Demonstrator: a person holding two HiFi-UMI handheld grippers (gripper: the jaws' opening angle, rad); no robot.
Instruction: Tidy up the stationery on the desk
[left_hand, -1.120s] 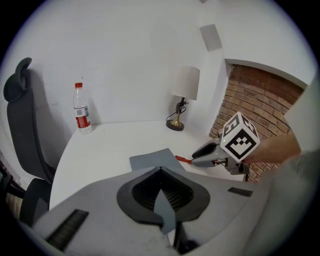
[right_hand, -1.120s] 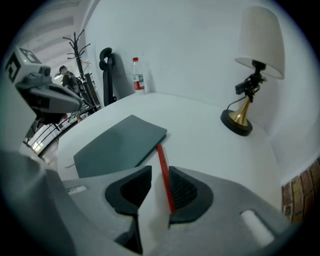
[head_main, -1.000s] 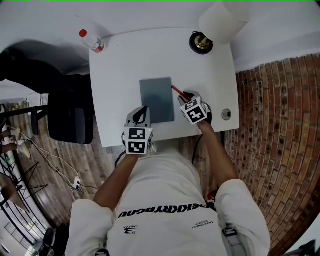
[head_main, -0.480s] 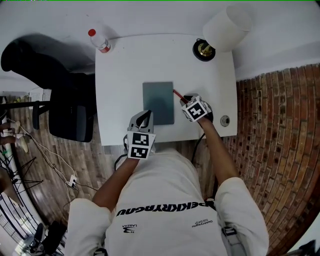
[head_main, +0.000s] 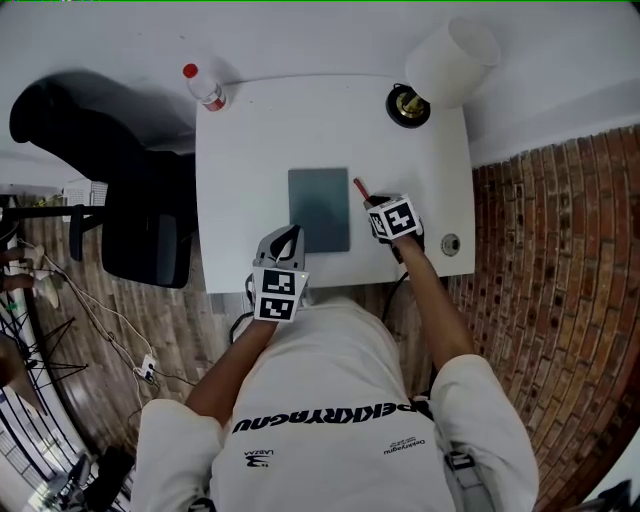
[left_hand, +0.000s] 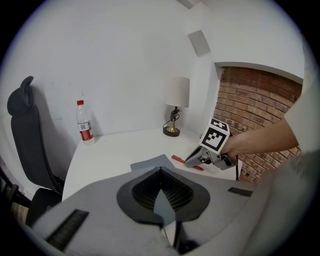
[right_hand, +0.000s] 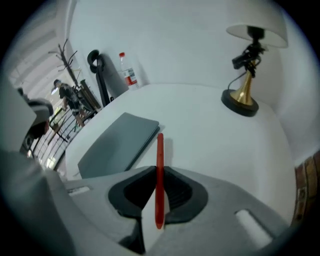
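Your right gripper (right_hand: 158, 170) has just been closing and now pinches the red pen (right_hand: 159, 147). The pen's tip pokes out just right of the grey notebook (head_main: 319, 208) on the desk (head_main: 250, 140). Your left gripper (left_hand: 161, 169) hangs over the desk's near edge, pressed together on nothing. The bottle (head_main: 205, 88) at the far left corner wears a red label, its print too small to read.

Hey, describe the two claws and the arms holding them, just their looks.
The left claw and right claw have pale grey bodies with dark ribbed pads. Each carries a white cube printed with black square markers. The person wears a white short-sleeved T-shirt with black lettering; forearms are bare.
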